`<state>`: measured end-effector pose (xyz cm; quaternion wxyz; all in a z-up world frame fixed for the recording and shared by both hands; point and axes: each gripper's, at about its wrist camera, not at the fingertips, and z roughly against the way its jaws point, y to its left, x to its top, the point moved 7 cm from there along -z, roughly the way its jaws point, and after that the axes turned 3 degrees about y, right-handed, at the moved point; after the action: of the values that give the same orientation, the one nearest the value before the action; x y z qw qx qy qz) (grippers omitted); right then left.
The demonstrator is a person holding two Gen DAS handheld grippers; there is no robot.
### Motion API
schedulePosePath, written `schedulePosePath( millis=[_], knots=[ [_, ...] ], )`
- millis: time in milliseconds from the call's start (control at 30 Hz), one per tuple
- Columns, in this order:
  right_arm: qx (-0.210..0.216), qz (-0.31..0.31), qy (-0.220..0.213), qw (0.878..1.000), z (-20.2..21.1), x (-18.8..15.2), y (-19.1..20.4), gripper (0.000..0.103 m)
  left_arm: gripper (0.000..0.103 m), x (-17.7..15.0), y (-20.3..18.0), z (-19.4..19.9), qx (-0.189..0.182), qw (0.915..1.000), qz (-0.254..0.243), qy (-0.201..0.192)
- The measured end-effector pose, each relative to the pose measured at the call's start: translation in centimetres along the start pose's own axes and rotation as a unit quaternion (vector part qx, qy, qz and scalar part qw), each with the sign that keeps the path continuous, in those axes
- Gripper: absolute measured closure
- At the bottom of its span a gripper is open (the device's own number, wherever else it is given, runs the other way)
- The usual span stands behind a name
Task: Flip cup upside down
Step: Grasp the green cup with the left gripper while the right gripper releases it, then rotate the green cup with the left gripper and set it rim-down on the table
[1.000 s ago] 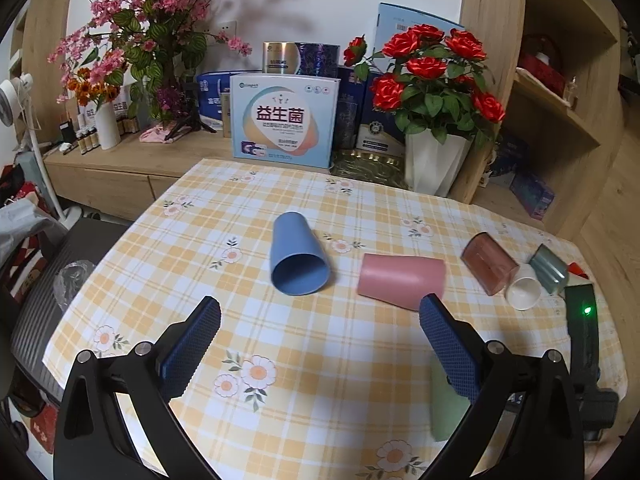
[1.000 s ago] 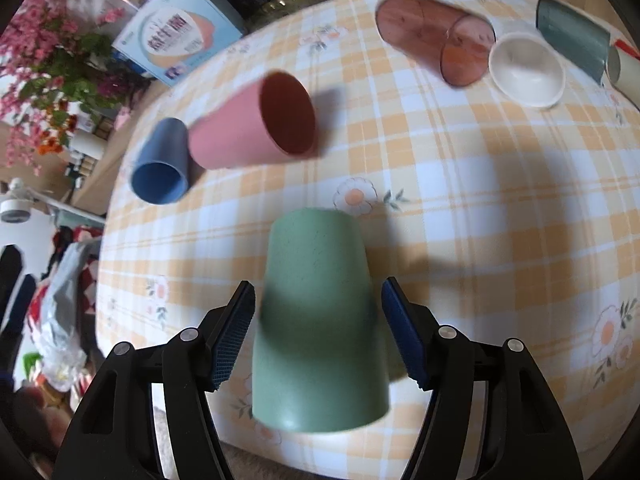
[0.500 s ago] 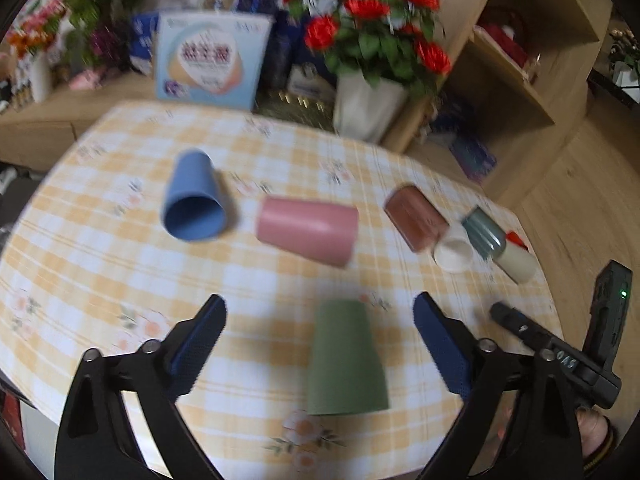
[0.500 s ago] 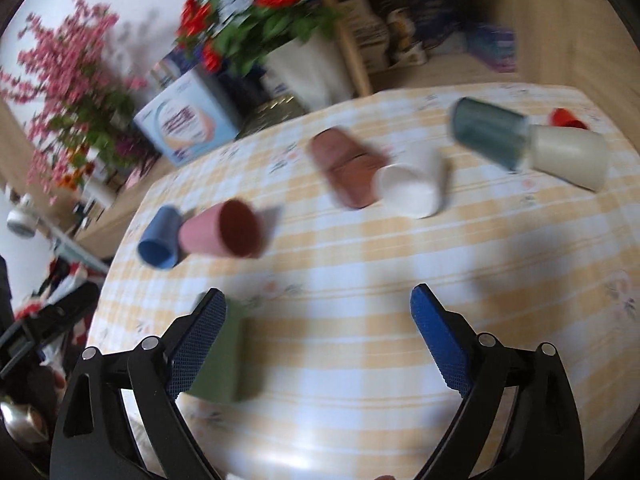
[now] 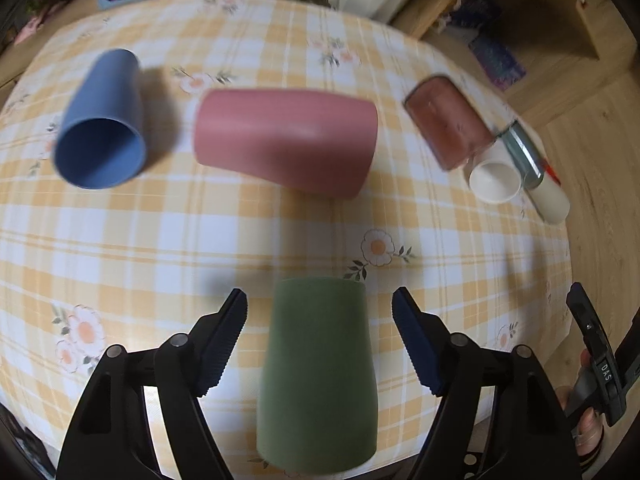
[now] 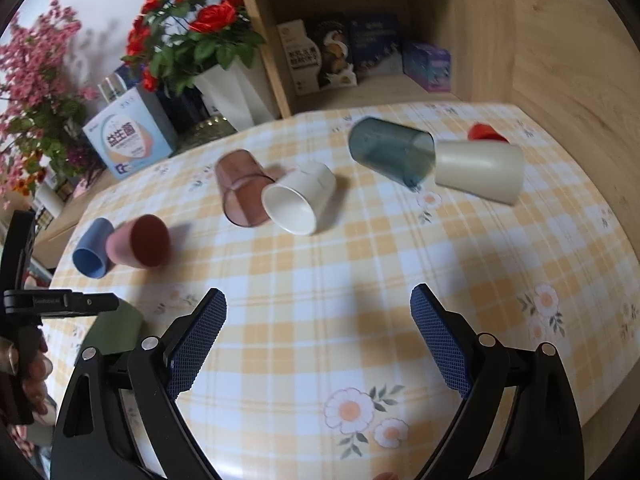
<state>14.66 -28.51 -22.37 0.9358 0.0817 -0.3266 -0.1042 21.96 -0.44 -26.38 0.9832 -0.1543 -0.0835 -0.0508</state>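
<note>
The green cup [image 5: 320,372] is standing upside down, base uppermost, near the front edge of the worktop [image 5: 160,240], which is wearing a yellow checked cloth with a daisy print. The left gripper [image 5: 320,344] is straddling this cup with its jaws spread; a gap is showing on each side, so neither blue pad is touching it. The right gripper [image 6: 318,340] is hovering over bare cloth, jaws spread wide and gripping nothing.

Six other cups are lying on their sides. The blue cup [image 5: 100,120] and the pink cup [image 5: 286,142] are lying side by side beyond the green one. Further right, the translucent brown cup [image 6: 242,188] is touching the white cup [image 6: 300,202]. The dark teal cup [image 6: 390,156] is lying just beside the cream cup [image 6: 478,170]. A small red object [image 6: 482,132] is partly showing behind the cream cup; its identity cannot be determined.
</note>
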Motion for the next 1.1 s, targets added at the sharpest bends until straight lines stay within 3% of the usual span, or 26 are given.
schedulePosePath(
  millis=[100,233,300,667,867,1100],
  knots=[
    [-0.004,-0.001,0.005,1.0,-0.2,-0.4,-0.4,0.013,0.031,-0.3,-0.1,-1.4,0.018,0.9995,-0.004,0.026],
    [-0.004,-0.007,0.0,1.0,0.0,-0.2,-0.7,0.013,0.041,-0.3,-0.5,-2.5,0.034,0.9984,-0.021,0.04],
    [-0.003,-0.008,0.0,1.0,0.1,-0.3,-0.7,0.013,0.048,-0.3,-0.6,-2.6,0.029,0.9987,-0.017,0.038],
    [-0.005,-0.003,0.0,1.0,0.5,-0.6,-0.1,0.013,0.049,-2.2,-1.4,-0.5,0.021,0.9994,-0.029,0.003],
    [-0.009,-0.001,0.002,1.0,0.7,-0.8,0.1,0.013,0.049,-3.3,-1.5,2.0,0.013,0.9986,-0.034,-0.037],
    [-0.014,-0.003,-0.001,1.0,1.1,-1.0,0.0,0.013,0.05,-4.7,-0.4,6.0,0.01,0.9903,-0.02,-0.137]
  ],
)
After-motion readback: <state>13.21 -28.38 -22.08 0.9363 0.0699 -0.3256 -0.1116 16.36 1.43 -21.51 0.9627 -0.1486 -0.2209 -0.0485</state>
